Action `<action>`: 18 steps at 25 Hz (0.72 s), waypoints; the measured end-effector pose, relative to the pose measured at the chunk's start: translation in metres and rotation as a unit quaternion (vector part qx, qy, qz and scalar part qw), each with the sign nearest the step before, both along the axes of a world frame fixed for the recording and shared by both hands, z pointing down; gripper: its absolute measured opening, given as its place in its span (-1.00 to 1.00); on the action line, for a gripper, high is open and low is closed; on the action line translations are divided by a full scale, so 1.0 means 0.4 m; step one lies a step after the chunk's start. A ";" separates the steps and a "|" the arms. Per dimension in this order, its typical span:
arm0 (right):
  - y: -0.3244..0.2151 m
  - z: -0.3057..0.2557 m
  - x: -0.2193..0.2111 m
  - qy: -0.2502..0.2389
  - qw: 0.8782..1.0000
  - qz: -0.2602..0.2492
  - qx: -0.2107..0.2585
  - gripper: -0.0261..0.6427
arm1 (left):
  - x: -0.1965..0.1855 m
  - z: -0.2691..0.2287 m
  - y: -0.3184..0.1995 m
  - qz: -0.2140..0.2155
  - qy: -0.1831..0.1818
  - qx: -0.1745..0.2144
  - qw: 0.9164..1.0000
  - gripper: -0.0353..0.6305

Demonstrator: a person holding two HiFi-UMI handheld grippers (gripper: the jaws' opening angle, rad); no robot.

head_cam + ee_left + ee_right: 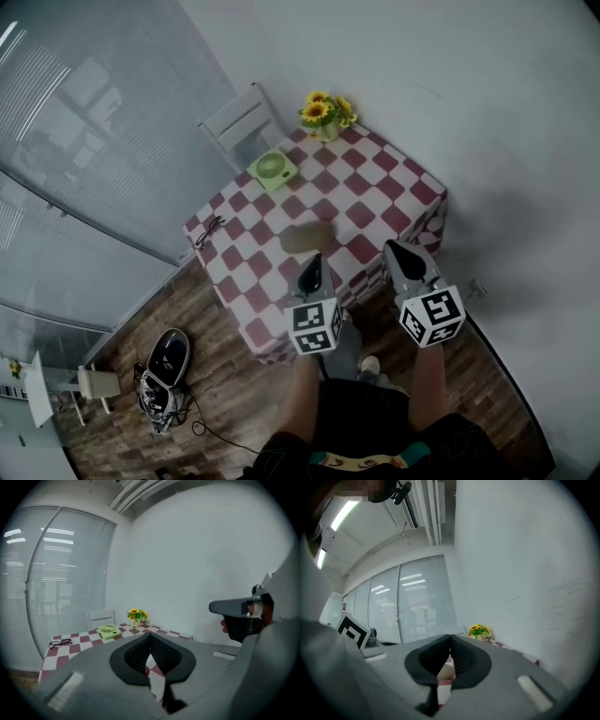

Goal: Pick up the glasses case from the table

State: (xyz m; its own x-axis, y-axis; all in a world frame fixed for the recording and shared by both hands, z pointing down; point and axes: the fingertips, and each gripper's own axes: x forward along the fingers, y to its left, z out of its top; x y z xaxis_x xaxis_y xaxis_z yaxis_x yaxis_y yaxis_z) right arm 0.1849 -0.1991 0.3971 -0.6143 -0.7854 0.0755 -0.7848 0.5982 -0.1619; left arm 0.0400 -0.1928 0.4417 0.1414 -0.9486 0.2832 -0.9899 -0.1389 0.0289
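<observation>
Approach step: glasses case (307,236) lying mid-tabletop (394,192), just beyond the left hand-held gripper (315,260); right hand-held gripper (397,250) near the tabletop's right edge. Both empty, jaws closed. Next, probably: open one, reach forward, straddle the case.

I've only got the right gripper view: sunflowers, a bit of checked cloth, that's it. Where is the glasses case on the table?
Observer: In the head view the glasses case lies mid-table, directly ahead of the left gripper.
Operator: Anything else lying near it?
Observer: A green fan sits further back, toward the white chair, apart from the case.
Operator: What are the left gripper's jaws doing?
Observer: The left gripper view shows them together, with nothing held.
</observation>
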 end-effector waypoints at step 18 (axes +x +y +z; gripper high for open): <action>-0.176 0.143 -0.338 0.089 0.980 -0.172 -0.043 -0.91 | -0.272 0.216 -0.065 -0.120 0.060 -0.090 0.987 -0.86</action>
State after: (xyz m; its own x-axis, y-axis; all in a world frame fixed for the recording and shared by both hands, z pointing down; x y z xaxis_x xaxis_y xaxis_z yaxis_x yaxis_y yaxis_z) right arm 0.0495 -0.2697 0.4541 -0.8124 -0.5211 0.2616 -0.5601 0.8221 -0.1018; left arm -0.0689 -0.2187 0.5280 -0.0392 -0.8945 0.4453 -0.9817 0.1176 0.1498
